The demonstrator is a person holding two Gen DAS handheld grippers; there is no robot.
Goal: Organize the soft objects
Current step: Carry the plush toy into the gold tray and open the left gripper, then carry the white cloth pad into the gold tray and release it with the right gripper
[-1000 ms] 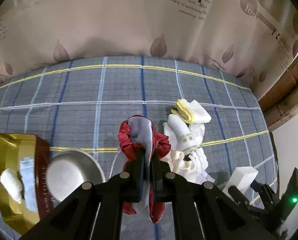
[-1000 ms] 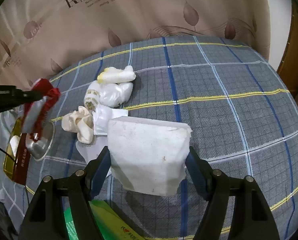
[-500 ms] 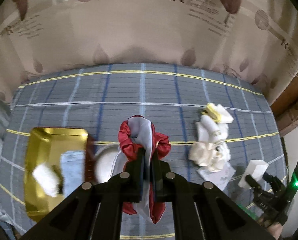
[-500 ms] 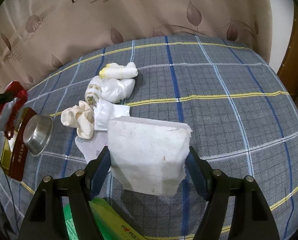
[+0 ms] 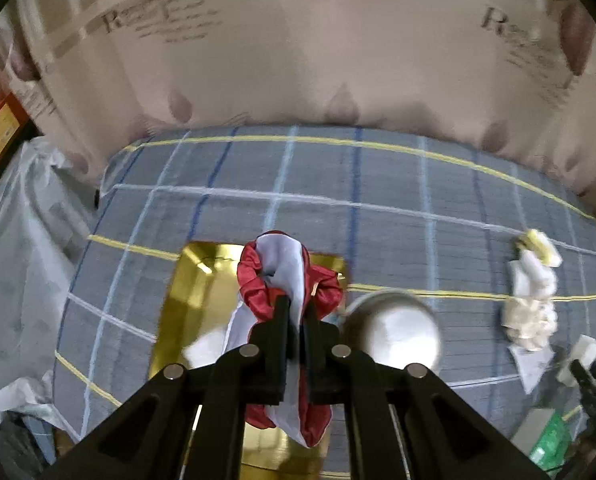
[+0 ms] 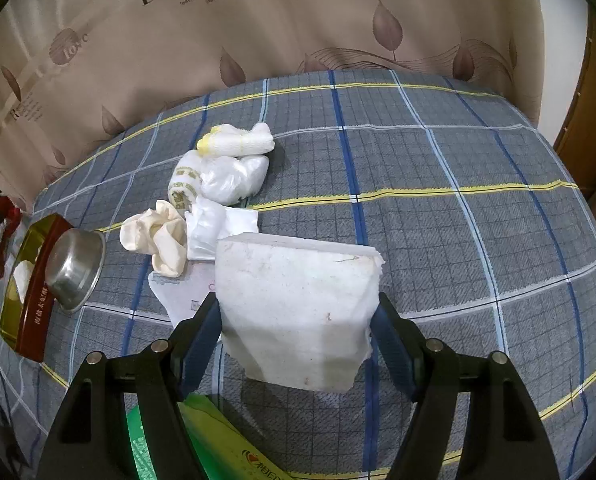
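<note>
- A red satin scrunchie (image 5: 286, 280) with a white cloth strip was pinched between the closed fingers of the left gripper (image 5: 294, 312), hanging above the open gold tin (image 5: 186, 300).
- Inside the gold tin lay a white fluffy item (image 6: 22, 278); the rest of its contents were hidden behind the scrunchie in the left wrist view.
- The tin's dark red outer wall (image 6: 38, 316) carried gold lettering, too small to read.
- A steel bowl (image 6: 76, 268) leaned tilted against the tin's right side, touching it; what it held could not be seen.
- The right gripper (image 6: 298, 316) clamped a white foam block (image 6: 298, 312) between its blue-padded fingers (image 6: 200, 340), held above the plaid tablecloth (image 6: 437, 200).
- Beyond the block, a cluster of soft goods sat together on the cloth: a cream scrunchie (image 6: 158, 238), a folded white plastic bag (image 6: 218, 226), a bagged white item with gold print (image 6: 222, 178), and a rolled white sock with a yellow cuff (image 6: 238, 144).
- A sheet of white paper (image 6: 182, 296) lay under the cluster's near edge.
- A green and yellow packet (image 6: 218, 444) showed below the right gripper.
- A beige leaf-printed curtain (image 6: 258, 32) hung behind the table.
</note>
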